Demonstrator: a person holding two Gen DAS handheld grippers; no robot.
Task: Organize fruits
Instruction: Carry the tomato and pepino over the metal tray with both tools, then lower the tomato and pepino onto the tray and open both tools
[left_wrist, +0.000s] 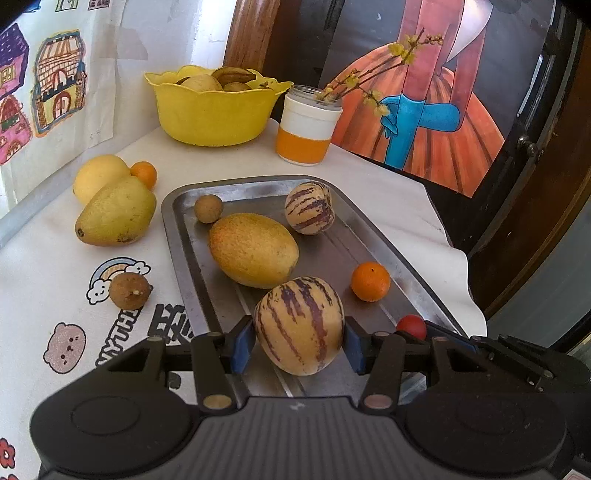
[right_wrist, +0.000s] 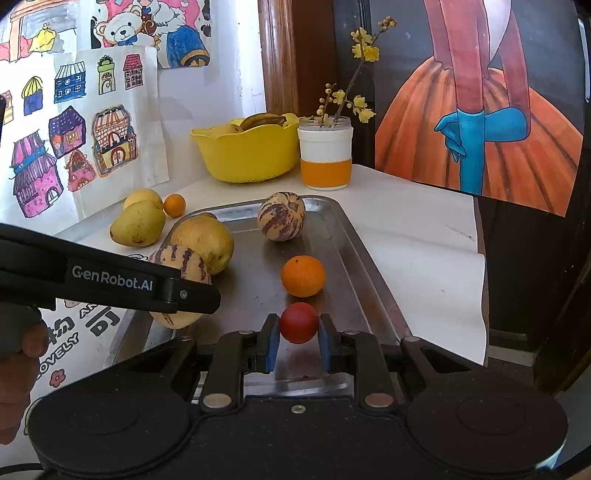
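Observation:
A metal tray (left_wrist: 177, 229) holds a mango (left_wrist: 253, 249), a striped pepino melon (left_wrist: 309, 208), a small brown fruit (left_wrist: 208, 208) and an orange (left_wrist: 370, 281). My left gripper (left_wrist: 299, 345) is shut on a second striped pepino melon (left_wrist: 299, 325) over the tray's near end. My right gripper (right_wrist: 298, 341) is shut on a small red fruit (right_wrist: 298, 322) at the tray's (right_wrist: 369, 280) near right, in front of the orange (right_wrist: 303, 276). Off the tray lie two yellow mangoes (left_wrist: 116, 216), a small orange (left_wrist: 144, 173) and a brown fruit (left_wrist: 129, 291).
A yellow bowl (left_wrist: 214, 110) with fruit stands at the back, with a white-and-orange jar (left_wrist: 306, 127) of flower twigs beside it. Drawings hang on the left wall. The table edge drops off at the right (left_wrist: 465, 280).

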